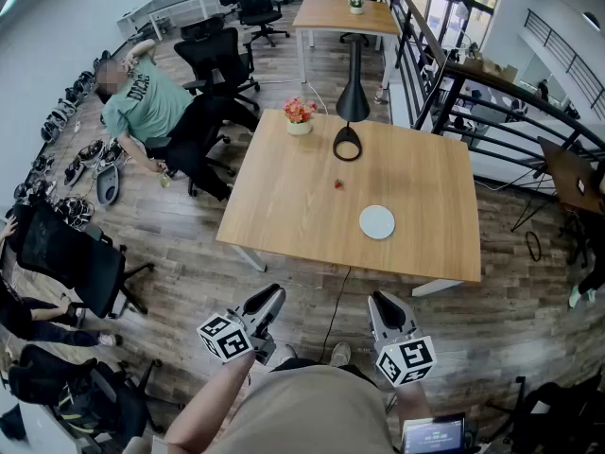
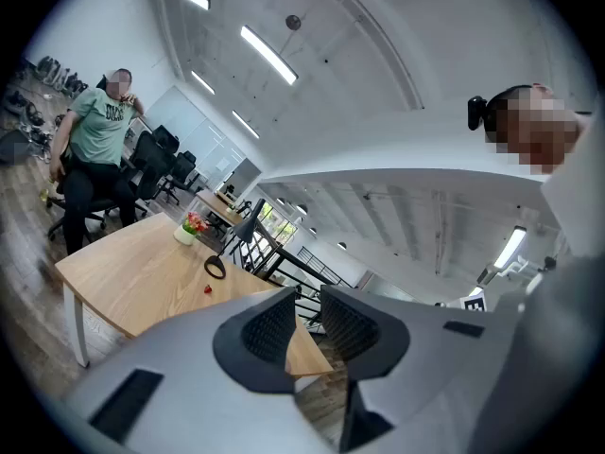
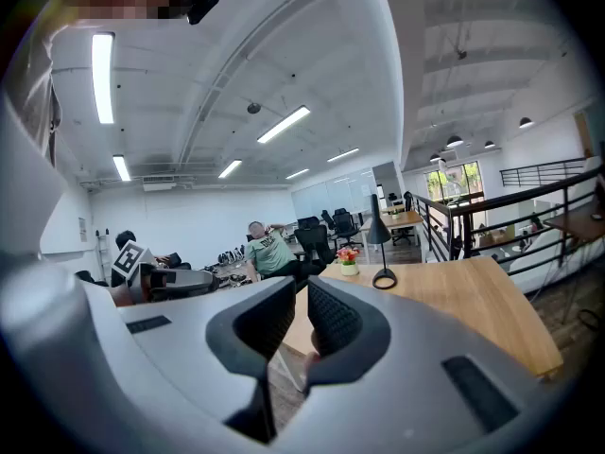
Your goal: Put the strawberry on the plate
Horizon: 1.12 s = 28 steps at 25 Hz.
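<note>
**Progress.** We find the task not yet begun. The small red strawberry [image 1: 338,184] lies bare on the light wooden desk [image 1: 284,206], about mid-desk. It is well short of the round white plate [image 1: 377,222], which sits to its right and nearer to us. The two are apart, not touching, and the plate carries nothing. On the far side of the desk stand a black desk lamp with a ring base [image 1: 350,112] and a small white pot of pink and red flowers [image 1: 299,114]. Neither stands between strawberry and plate. Everything remains to be done: the approach, the grasp, the carry and the release on the plate.

**Grippers.** Both tools are held on the near side of the desk, over the wood floor, well apart from the desk edge.

- The right hand-held gripper [image 1: 383,306] has its jaws closed down to a thin slit. Its own view shows nothing between the pads, only the desk's near corner beyond. It touches nothing.
- The left hand-held gripper [image 1: 268,301] has its jaws drawn nearly together as well, with a slightly wider slit than the right. No object sits in the gap. The strawberry appears in its view only as a distant red dot on the desk top.

**Judgement.** Either tool must open before it can take the fruit.
</note>
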### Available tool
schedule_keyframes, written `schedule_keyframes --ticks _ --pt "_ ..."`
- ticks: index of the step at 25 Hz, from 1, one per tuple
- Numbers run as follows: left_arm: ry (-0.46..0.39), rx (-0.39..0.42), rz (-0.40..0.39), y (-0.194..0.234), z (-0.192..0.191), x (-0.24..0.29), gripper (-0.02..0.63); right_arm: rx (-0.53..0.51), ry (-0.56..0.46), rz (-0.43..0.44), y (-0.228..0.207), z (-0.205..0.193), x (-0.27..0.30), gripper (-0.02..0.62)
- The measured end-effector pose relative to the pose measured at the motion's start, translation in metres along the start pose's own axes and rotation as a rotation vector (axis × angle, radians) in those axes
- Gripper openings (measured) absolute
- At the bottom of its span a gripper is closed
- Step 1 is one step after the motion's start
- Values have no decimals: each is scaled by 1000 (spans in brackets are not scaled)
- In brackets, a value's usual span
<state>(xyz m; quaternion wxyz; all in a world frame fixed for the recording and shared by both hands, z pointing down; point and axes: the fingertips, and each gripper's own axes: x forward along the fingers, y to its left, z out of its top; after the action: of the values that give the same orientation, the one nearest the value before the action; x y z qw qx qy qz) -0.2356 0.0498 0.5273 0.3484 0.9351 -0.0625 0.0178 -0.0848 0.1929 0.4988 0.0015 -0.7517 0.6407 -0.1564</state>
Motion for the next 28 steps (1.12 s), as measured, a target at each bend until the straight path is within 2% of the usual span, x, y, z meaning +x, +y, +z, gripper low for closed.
schedule_keyframes --ticks 5,13,20,28 --pt "5 15 19 3 4 1 84 -1 -5 20 0 3 9 48" --pt "13 34 5 2 16 14 84 38 -49 51 0 14 17 54" --pt "60 31 -16 -2 -3 29 84 9 -44 27 -6 11 7 54" --pt "68 37 -31 -10 -5 44 84 -4 -30 17 -16 6 1 54"
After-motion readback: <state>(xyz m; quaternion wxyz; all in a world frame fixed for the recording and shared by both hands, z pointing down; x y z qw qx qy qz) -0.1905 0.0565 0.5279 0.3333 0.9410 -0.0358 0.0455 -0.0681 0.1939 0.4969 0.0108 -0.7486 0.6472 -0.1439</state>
